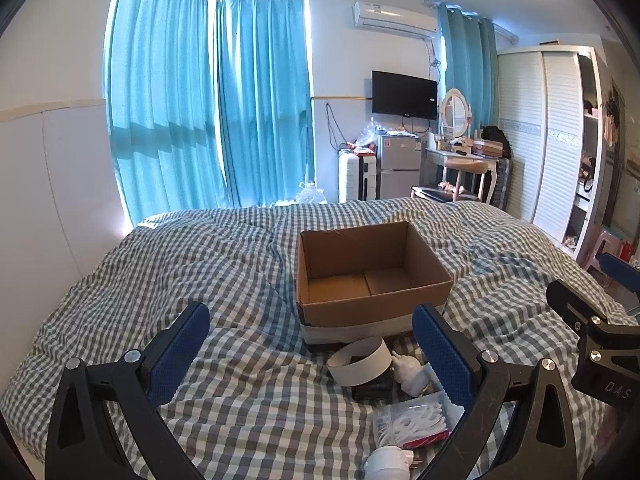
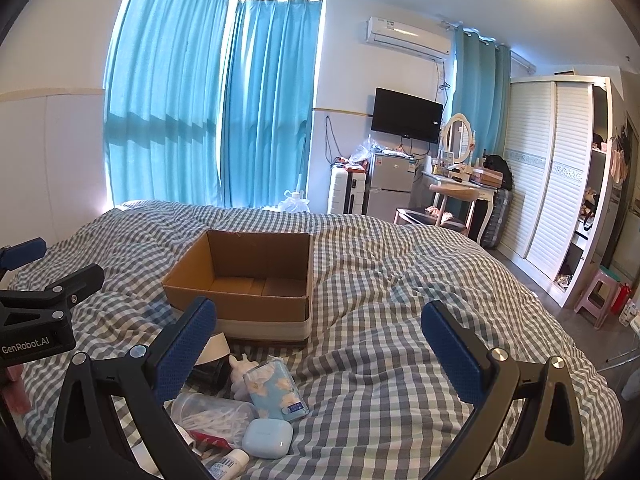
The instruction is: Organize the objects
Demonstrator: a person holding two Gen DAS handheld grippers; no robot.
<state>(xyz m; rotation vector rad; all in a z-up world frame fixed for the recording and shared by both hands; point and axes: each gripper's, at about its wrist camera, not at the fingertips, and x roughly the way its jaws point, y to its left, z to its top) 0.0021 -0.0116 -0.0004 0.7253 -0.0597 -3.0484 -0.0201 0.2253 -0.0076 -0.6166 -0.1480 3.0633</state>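
An open, empty cardboard box (image 1: 372, 276) (image 2: 248, 280) sits on the checked bedspread. In front of it lies a pile of small items: a white tape roll (image 1: 360, 360), a white figurine (image 1: 410, 372) (image 2: 240, 372), a bag of cotton swabs (image 1: 412, 420) (image 2: 216, 416), a blue tissue pack (image 2: 276, 392), a pale blue earbud case (image 2: 266, 438) and a small white tube (image 2: 228, 462). My left gripper (image 1: 312, 360) is open and empty, above the bed left of the pile. My right gripper (image 2: 320, 356) is open and empty, right of the pile.
The bed (image 1: 200, 264) fills the foreground. Beyond it stand a suitcase (image 1: 356, 176), a small fridge (image 1: 398, 168), a dressing table with a stool (image 1: 464, 160) and a white wardrobe (image 1: 548, 140). Blue curtains (image 1: 208, 100) cover the windows.
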